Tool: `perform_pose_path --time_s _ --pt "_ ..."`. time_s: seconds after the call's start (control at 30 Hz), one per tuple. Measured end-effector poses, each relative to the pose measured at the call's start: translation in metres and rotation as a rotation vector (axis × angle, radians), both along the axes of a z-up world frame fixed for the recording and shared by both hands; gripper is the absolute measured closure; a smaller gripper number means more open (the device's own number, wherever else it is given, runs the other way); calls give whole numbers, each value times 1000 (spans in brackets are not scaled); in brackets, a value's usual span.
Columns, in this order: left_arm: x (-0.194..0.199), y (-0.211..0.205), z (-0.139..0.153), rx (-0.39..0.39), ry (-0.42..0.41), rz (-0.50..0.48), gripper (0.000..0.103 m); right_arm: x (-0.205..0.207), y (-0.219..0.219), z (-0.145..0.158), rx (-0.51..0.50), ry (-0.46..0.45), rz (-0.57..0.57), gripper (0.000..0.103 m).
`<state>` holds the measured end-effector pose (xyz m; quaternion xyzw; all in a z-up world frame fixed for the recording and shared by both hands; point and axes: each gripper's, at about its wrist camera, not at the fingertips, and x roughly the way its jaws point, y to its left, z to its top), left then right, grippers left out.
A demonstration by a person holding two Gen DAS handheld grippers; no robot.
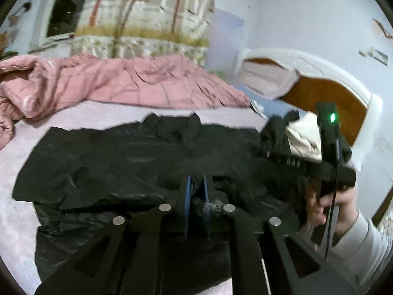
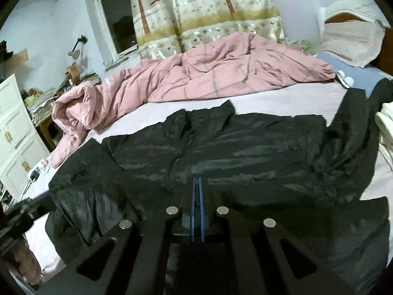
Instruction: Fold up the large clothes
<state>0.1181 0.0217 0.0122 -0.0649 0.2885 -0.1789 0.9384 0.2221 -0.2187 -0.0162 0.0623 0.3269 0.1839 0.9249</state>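
Observation:
A large black shiny jacket point(image 1: 118, 157) lies spread across the pale bed sheet; it also shows in the right wrist view point(image 2: 245, 152). My left gripper point(image 1: 196, 182) is shut on a fold of the jacket's near edge, with fabric and a tuft of threads between its blue pads. My right gripper point(image 2: 197, 184) is shut on the jacket's near edge as well, its blue pads almost together. In the left wrist view the right gripper's black body point(image 1: 329, 167) with a green light sits at the right, held by a hand.
A crumpled pink duvet point(image 2: 208, 73) lies along the far side of the bed point(image 2: 282, 100). A cream garment point(image 1: 302, 137) and a pillow point(image 2: 351, 41) lie by the wooden headboard point(image 1: 326, 98). White drawers point(image 2: 14, 135) and a cluttered desk stand at left.

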Motion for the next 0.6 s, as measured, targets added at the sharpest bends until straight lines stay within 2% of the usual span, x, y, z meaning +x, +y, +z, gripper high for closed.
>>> perform_pose_path --time_s 0.07,0.17,0.23,0.27,0.3,0.33,0.4,0.47,0.57,0.6 --pt "2 -7 -5 27 17 -10 90 -1 -7 3 0 -6 2 99" --pt "3 -18 -14 80 44 -34 90 -6 -14 4 99 40 79 97" --pt "3 -25 -21 92 61 -56 90 -10 -15 2 153 71 121 75" --pt "3 -27 -23 94 69 -67 90 -14 -11 0 156 79 126 39" --pt "2 -31 -26 98 75 -78 90 -17 -9 0 154 77 126 10" --pt "2 -34 -28 104 77 -86 90 -20 -7 0 155 65 120 5" --pt "-1 -39 -30 112 76 -106 90 -25 -1 -3 150 61 110 5" --pt "-3 -43 -30 117 71 -118 90 -21 5 -11 162 116 132 5" --pt "-6 -48 -31 128 58 -123 90 -15 7 -28 159 192 85 5" --pt "-6 -48 -30 129 55 -123 84 -15 7 -32 155 196 75 7"
